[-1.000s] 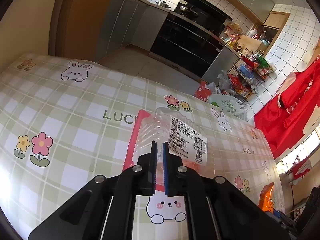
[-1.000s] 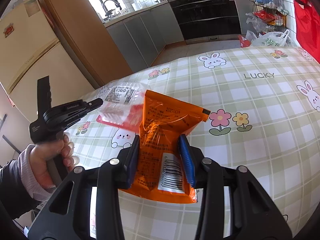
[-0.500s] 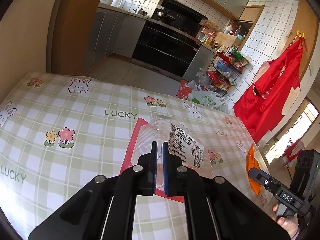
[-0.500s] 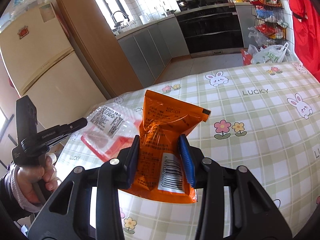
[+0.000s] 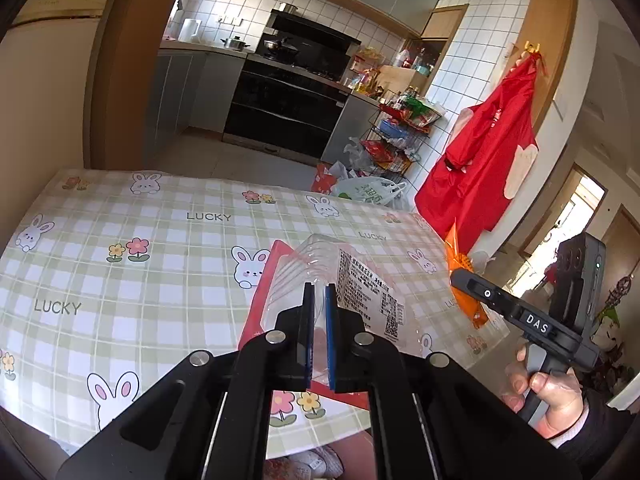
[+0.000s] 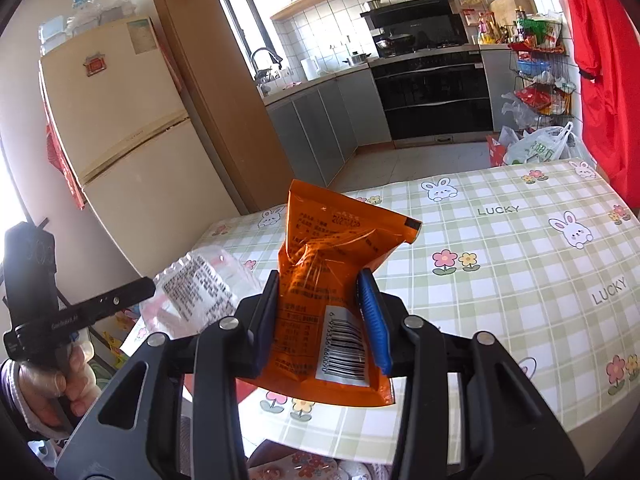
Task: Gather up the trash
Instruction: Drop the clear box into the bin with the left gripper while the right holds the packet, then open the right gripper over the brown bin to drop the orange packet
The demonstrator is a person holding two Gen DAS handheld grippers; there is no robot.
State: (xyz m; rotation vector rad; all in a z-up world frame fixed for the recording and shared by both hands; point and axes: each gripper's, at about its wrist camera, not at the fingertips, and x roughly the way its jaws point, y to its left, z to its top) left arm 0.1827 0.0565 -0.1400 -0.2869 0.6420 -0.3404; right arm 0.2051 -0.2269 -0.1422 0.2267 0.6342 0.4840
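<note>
The orange snack packet [image 6: 320, 280] was held upright above the near edge of the worktop [image 6: 520, 248], clamped between the blue pads of the right hand-held gripper [image 6: 320, 312]. The clear plastic tray [image 5: 352, 280], with its red backing and printed label, was held above the same checked worktop, its edge pinched by the nearly closed left hand-held gripper [image 5: 319, 304]. A red apron [image 5: 488, 160] hung on the wall beyond.
</note>
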